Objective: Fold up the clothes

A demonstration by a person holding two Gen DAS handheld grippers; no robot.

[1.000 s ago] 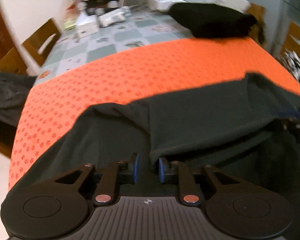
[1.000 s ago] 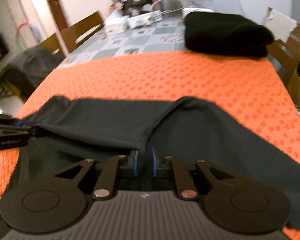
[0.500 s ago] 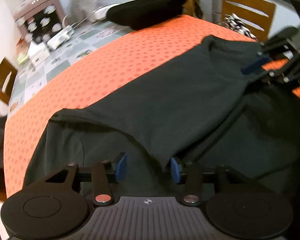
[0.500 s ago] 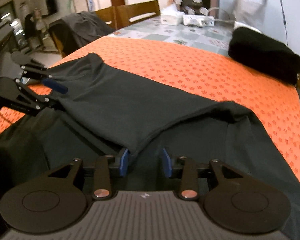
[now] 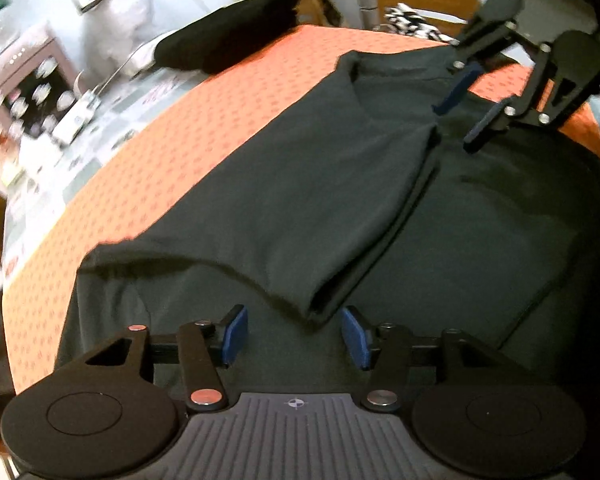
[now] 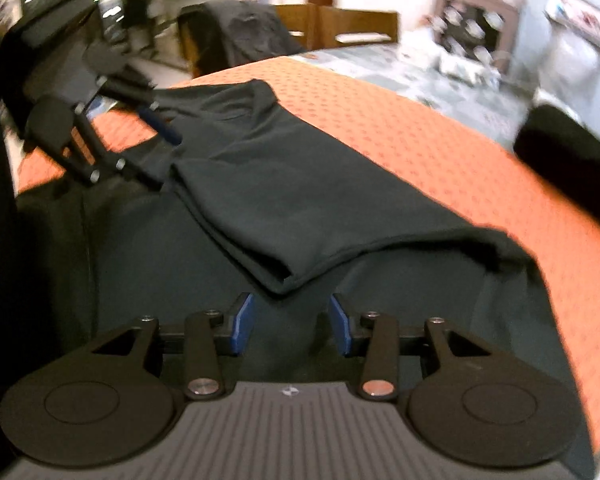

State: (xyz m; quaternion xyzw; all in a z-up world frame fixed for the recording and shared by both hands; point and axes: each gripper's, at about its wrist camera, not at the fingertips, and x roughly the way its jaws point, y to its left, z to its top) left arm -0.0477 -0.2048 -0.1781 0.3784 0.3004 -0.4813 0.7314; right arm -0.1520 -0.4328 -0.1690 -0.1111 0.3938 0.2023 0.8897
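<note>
A dark green garment [image 5: 300,184] lies on the orange paw-print tablecloth [image 5: 188,128], its far side folded over toward me so a doubled edge runs down the middle. My left gripper [image 5: 294,334] is open, and the folded corner [image 5: 312,308] rests on the cloth just in front of its blue pads. The right wrist view shows the same garment [image 6: 284,184] with its other folded corner [image 6: 280,280] just ahead of my open right gripper [image 6: 290,322]. Each gripper appears in the other's view: the right gripper [image 5: 466,106] at upper right, the left gripper [image 6: 156,152] at upper left.
A folded black garment [image 5: 228,40] sits at the far end of the table; it shows again [image 6: 568,152] at the right. Small boxes and a power strip [image 5: 76,116] lie on the checked cloth beyond. Wooden chairs [image 6: 352,32] stand around, one draped with dark clothing [image 6: 244,32].
Both grippers went from shut on the garment's edge to open, letting the folded flap drop onto the lower layer. Both have turned and pulled back slightly.
</note>
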